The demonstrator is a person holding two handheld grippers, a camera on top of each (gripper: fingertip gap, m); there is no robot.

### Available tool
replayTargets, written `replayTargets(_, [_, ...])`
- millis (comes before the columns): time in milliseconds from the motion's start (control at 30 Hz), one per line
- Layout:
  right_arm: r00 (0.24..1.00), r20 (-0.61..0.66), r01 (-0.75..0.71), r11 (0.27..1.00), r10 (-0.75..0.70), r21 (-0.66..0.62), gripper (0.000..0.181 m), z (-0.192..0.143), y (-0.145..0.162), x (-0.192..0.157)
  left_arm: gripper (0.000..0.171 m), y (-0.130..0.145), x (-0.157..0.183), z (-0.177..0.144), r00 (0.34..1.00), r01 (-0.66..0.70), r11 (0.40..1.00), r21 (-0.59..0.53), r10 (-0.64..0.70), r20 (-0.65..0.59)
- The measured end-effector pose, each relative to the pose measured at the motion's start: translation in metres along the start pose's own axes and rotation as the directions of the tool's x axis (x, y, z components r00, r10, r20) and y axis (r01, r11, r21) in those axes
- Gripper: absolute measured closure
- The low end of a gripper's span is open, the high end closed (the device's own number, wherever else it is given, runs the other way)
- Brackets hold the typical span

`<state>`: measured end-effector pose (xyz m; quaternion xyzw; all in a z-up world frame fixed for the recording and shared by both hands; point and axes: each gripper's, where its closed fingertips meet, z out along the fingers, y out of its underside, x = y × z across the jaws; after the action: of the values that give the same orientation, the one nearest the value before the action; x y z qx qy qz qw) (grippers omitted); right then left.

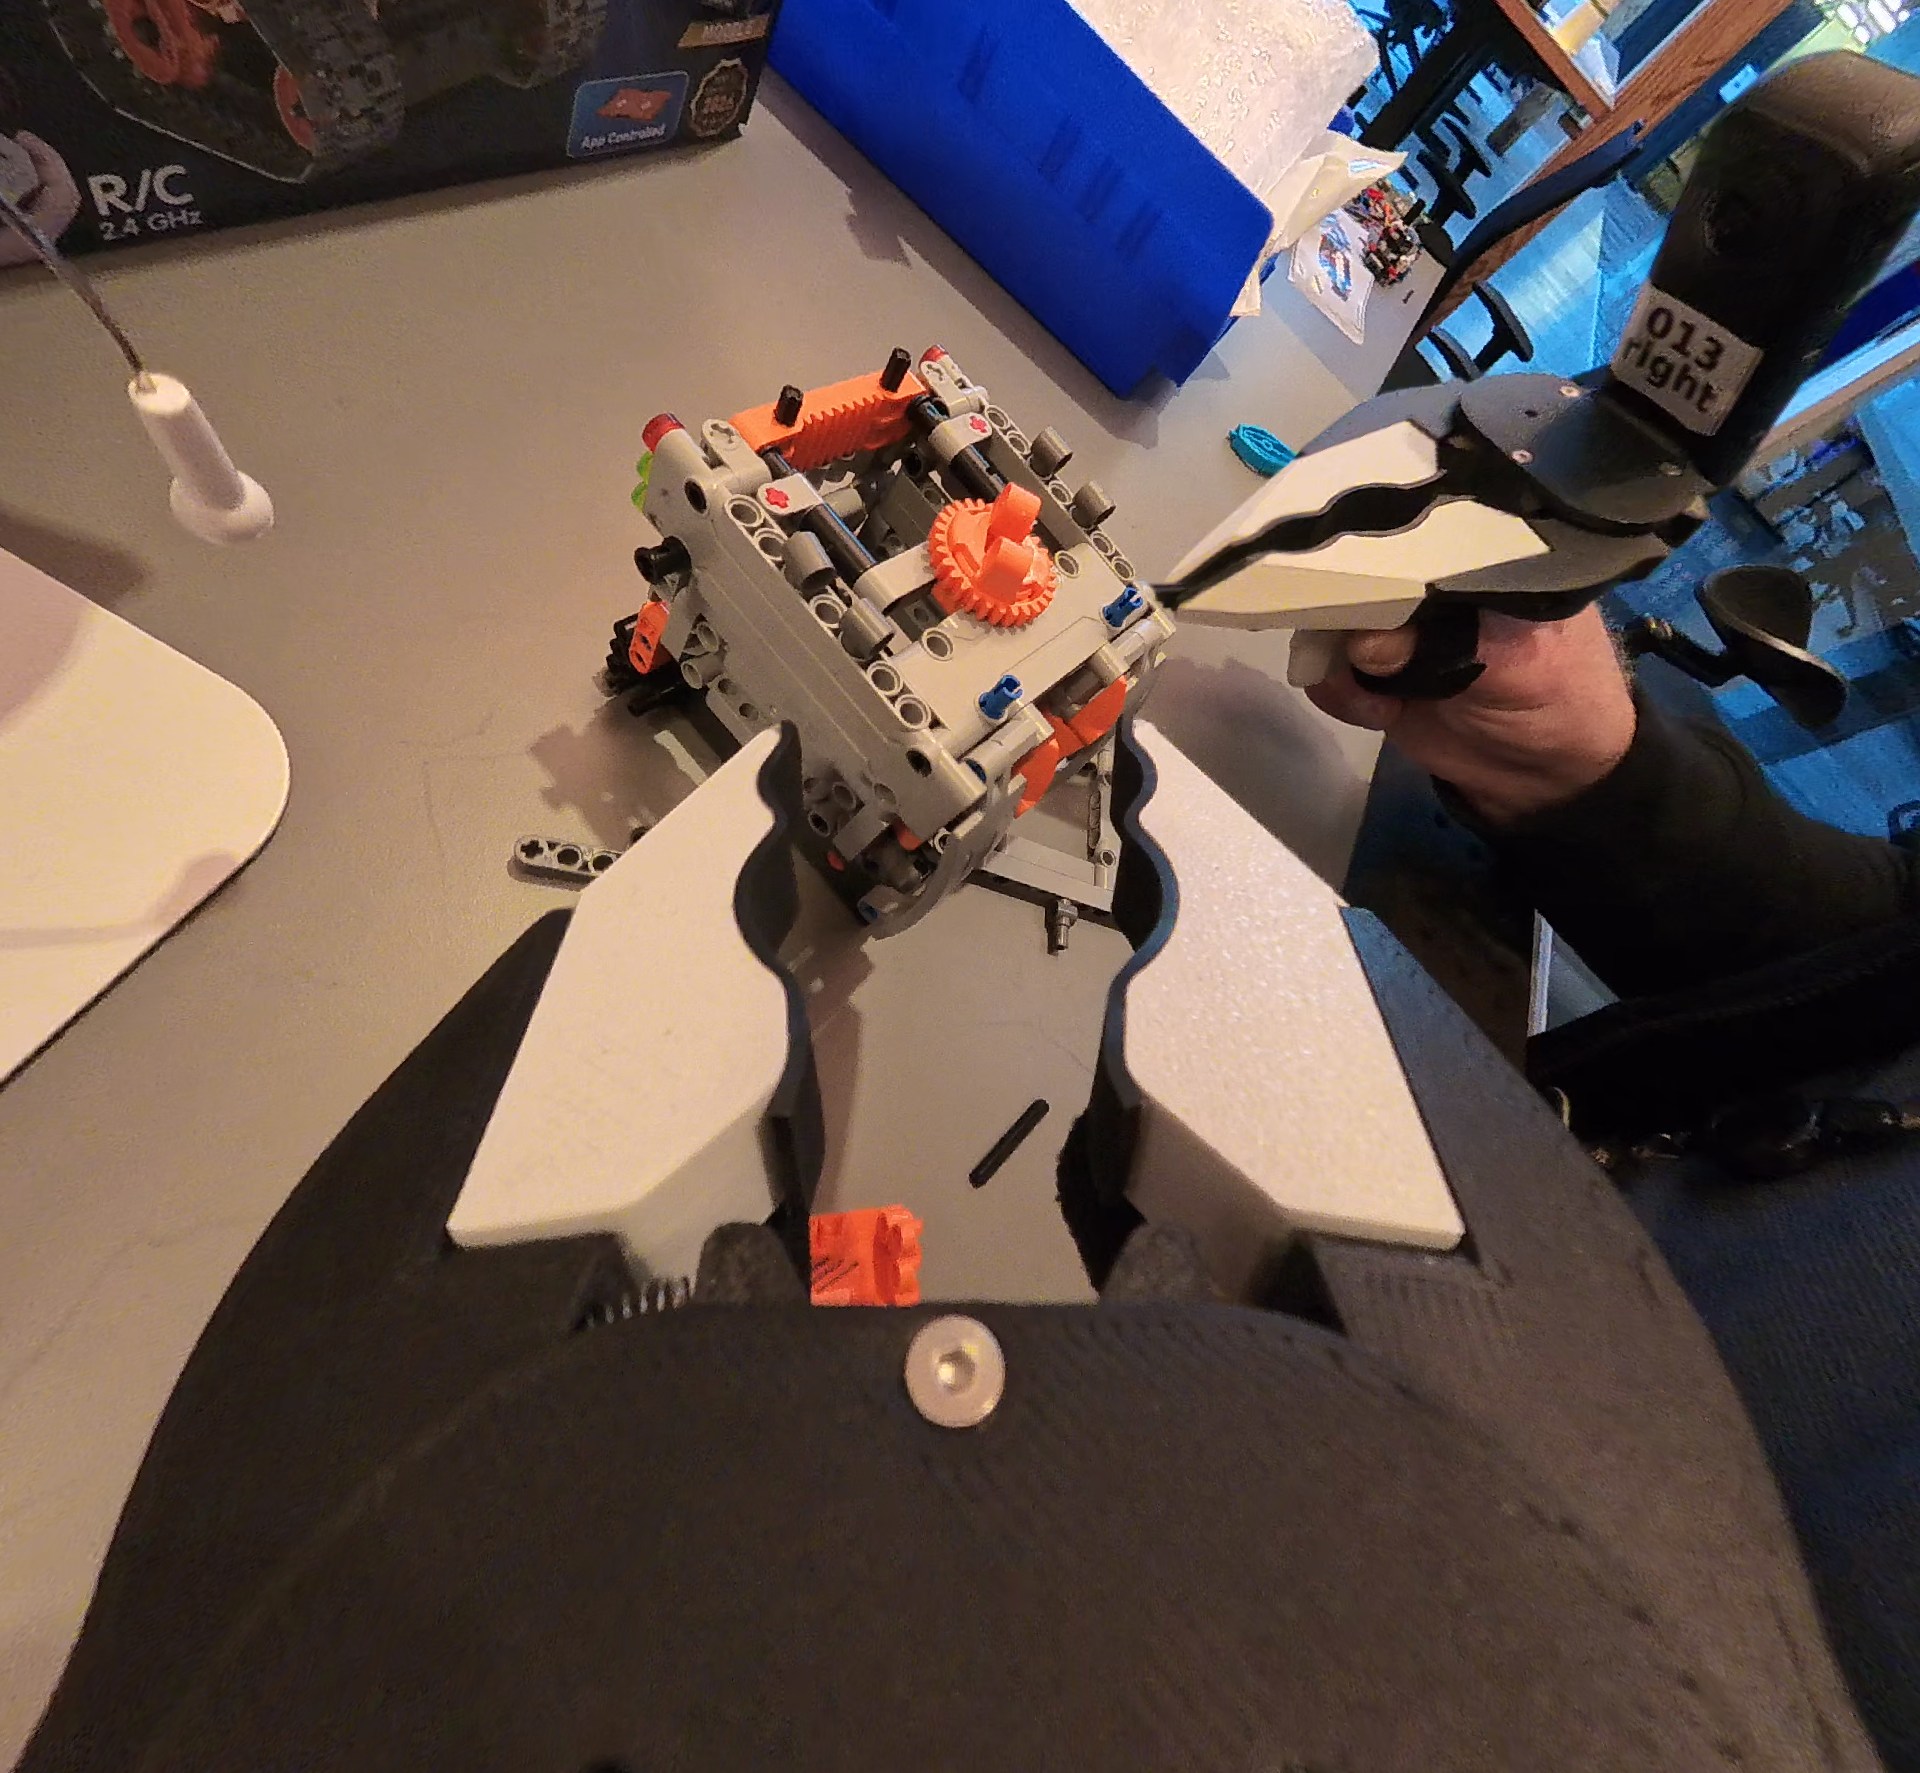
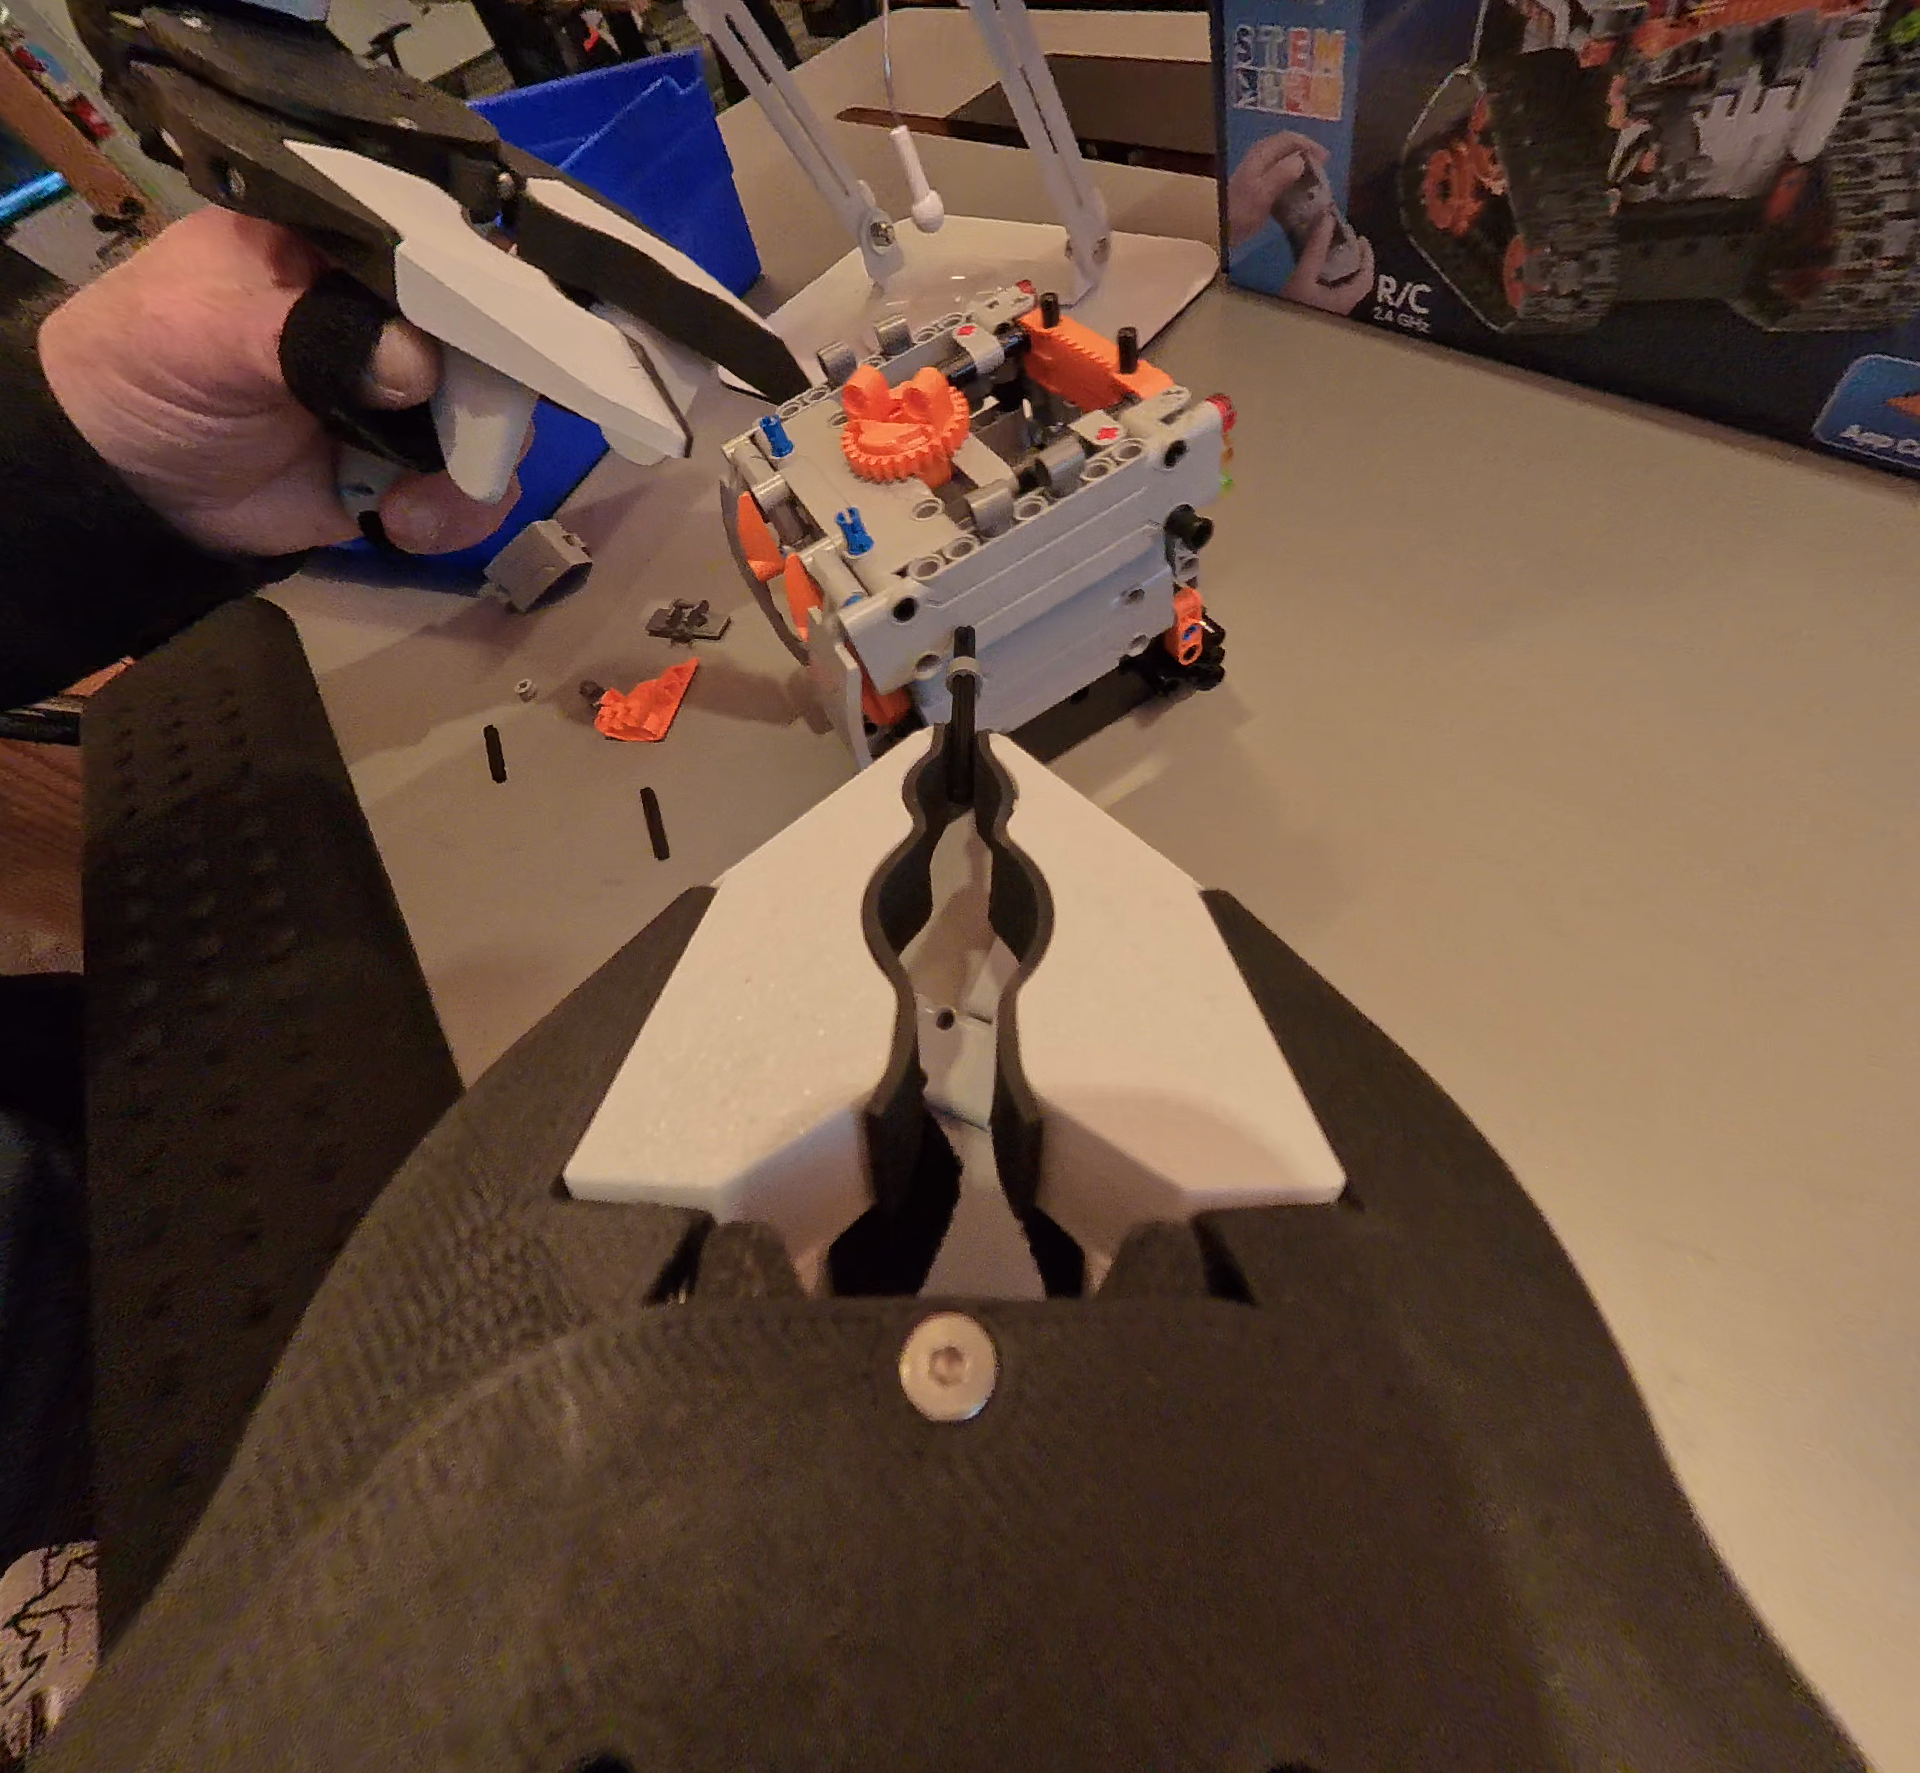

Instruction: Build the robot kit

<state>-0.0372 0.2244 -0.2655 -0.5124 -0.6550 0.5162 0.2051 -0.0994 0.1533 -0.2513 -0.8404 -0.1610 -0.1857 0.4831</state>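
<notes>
Broadly, a matte grey table (image 1: pixel 416 528) fills both views. A glossy printed box (image 1: pixel 364 9) stands in the upper left of the left wrist view, and a smooth blue plastic bin (image 1: pixel 987 113) sits at top centre. A white rounded stand base (image 1: pixel 125 788) lies at the left edge.

Middle of the frame sits the brick model (image 1: pixel 883 601), a blocky cube of grey perforated beams with black rods and orange parts. It stands on the table, just beyond both sets of fingers.

The left gripper (image 1: pixel 951 752) has a grainy black shell and white wedge fingers with wavy dark pads. It is spread wide and straddles the model's near lower corner. In the right wrist view a sliver of space seems to show beside one finger, so no firm squeeze is evident.

The right gripper (image 2: pixel 961 757) is pinched narrow on a thin black axle (image 2: pixel 961 684) carrying a pale collar. The axle's free end is at the model's side wall.

An orange toothed gear (image 1: pixel 992 570) crowns the model. At middle left of the right wrist view lie an orange wedge piece (image 2: pixel 644 700) and short black pins (image 2: pixel 655 824).
</notes>
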Motion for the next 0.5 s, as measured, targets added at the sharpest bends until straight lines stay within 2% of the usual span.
replayTargets(233, [0.999,0.034,0.002,1.000,-0.002,-0.004,0.181,0.011,0.002,-0.020,0.114,-0.005,-0.006,-0.001,1.000,-0.008,1.000,0.006,0.008,-0.002])
replayTargets(500, [1.000,0.010,-0.017,1.000,0.016,0.013,0.181,0.000,0.002,-0.012,0.114,0.003,-0.006,-0.011,1.000,0.003,1.000,0.004,-0.003,0.013])
